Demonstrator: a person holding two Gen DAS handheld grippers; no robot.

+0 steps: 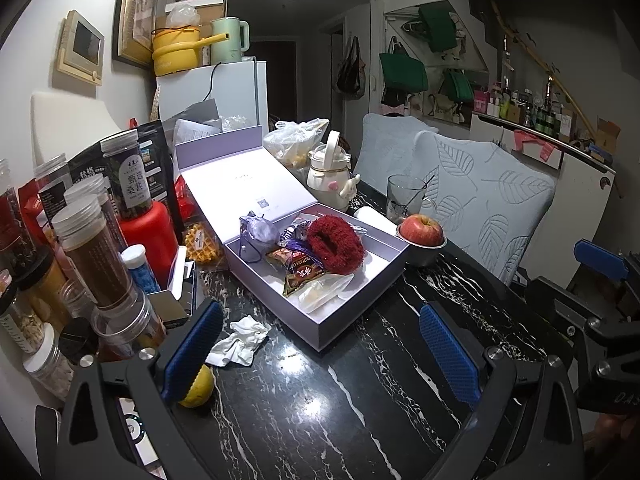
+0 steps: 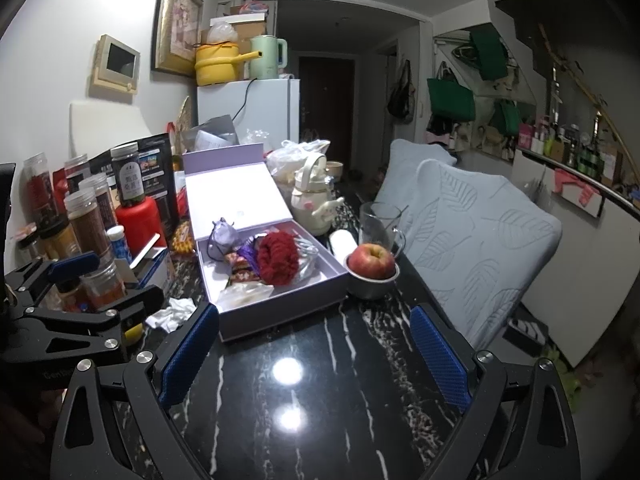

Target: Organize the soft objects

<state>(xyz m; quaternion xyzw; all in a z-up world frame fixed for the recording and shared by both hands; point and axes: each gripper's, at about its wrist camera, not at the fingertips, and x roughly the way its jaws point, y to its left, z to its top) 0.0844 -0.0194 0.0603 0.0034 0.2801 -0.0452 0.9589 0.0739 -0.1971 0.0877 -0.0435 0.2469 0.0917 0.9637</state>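
An open lilac box (image 1: pixel 356 292) (image 2: pixel 280 314) sits on the black marble table. Inside lie a fluffy red scrunchie (image 1: pixel 335 245) (image 2: pixel 278 258), a small lilac pouch (image 1: pixel 260 232) (image 2: pixel 222 236), snack packets (image 1: pixel 302 274) and clear wrappers (image 1: pixel 326 292). A crumpled white tissue (image 1: pixel 240 340) (image 2: pixel 172 312) lies on the table left of the box. My left gripper (image 1: pixel 320 352) is open and empty, in front of the box. My right gripper (image 2: pixel 314 350) is open and empty, also short of the box.
Jars and bottles (image 1: pixel 92 248) crowd the left side. A lemon (image 1: pixel 198 388) sits by my left finger. An apple in a metal bowl (image 1: pixel 422 232) (image 2: pixel 372 264), a glass mug (image 1: pixel 404 196) and a white kettle (image 1: pixel 330 176) stand behind the box. Cushioned chairs (image 1: pixel 480 208) line the right edge.
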